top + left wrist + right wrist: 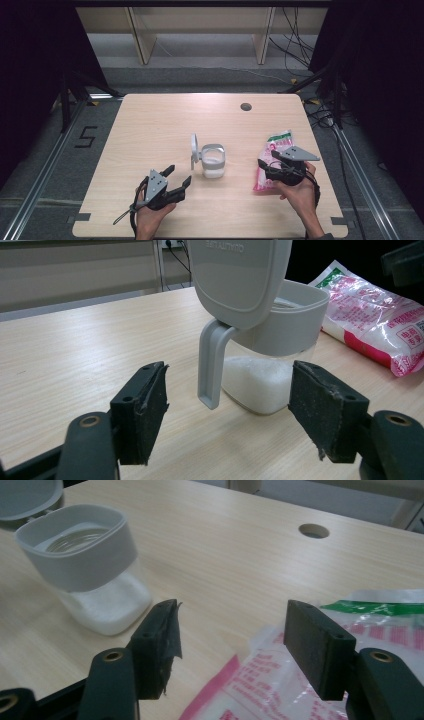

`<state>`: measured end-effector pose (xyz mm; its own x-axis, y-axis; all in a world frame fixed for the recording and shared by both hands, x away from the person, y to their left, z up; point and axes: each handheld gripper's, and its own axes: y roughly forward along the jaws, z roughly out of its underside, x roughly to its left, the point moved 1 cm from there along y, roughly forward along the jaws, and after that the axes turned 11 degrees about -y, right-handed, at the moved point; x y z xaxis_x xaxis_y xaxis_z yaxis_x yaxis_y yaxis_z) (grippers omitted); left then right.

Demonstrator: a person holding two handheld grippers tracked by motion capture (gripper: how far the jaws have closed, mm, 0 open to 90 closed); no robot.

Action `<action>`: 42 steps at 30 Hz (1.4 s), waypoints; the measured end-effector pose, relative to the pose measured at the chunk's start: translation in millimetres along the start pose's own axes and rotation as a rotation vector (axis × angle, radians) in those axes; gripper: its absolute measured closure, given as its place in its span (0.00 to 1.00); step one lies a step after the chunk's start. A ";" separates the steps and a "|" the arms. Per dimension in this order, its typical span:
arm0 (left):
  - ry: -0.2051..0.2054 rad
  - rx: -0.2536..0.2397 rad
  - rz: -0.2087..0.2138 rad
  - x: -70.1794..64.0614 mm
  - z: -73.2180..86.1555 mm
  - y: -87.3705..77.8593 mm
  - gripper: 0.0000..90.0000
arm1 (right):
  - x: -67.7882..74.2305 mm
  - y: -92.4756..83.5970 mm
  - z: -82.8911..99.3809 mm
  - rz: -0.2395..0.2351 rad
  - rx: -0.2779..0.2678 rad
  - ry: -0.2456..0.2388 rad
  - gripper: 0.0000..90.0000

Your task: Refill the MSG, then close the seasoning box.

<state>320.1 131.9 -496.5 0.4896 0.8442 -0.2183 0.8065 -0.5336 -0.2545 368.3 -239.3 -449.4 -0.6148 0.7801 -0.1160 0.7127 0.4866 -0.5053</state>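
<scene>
A clear jar (213,161) with a grey collar holds white powder at the table's middle. Its grey flip lid (194,149) stands open on the left side. My left gripper (180,174) is open just short of the jar, its jaws empty. In the left gripper view the jar (272,375) and its lid (237,275) rise close ahead of my left gripper (227,410). A pink and white bag (278,142) lies flat at the right. My right gripper (267,159) hovers open over the bag's near end. In the right gripper view the bag (280,690) lies under the spread jaws (232,635), with the jar (85,570) off to the left.
A round cable hole (245,106) sits near the table's far edge. Bare wood surrounds the jar on the left and far sides. Beyond the table stand wooden shelf legs (142,40), with cables (300,45) on the floor at the right.
</scene>
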 end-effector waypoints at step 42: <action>-0.014 0.002 -0.018 12.7 -18.5 -7.6 0.42 | 30.6 -2.0 18.9 -0.106 0.037 -0.070 0.34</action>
<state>326.4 147.6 -479.9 0.4702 0.8528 -0.2272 0.8146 -0.5184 -0.2602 341.7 -223.8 -468.1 -0.7090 0.6951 -0.1191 0.6302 0.5487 -0.5493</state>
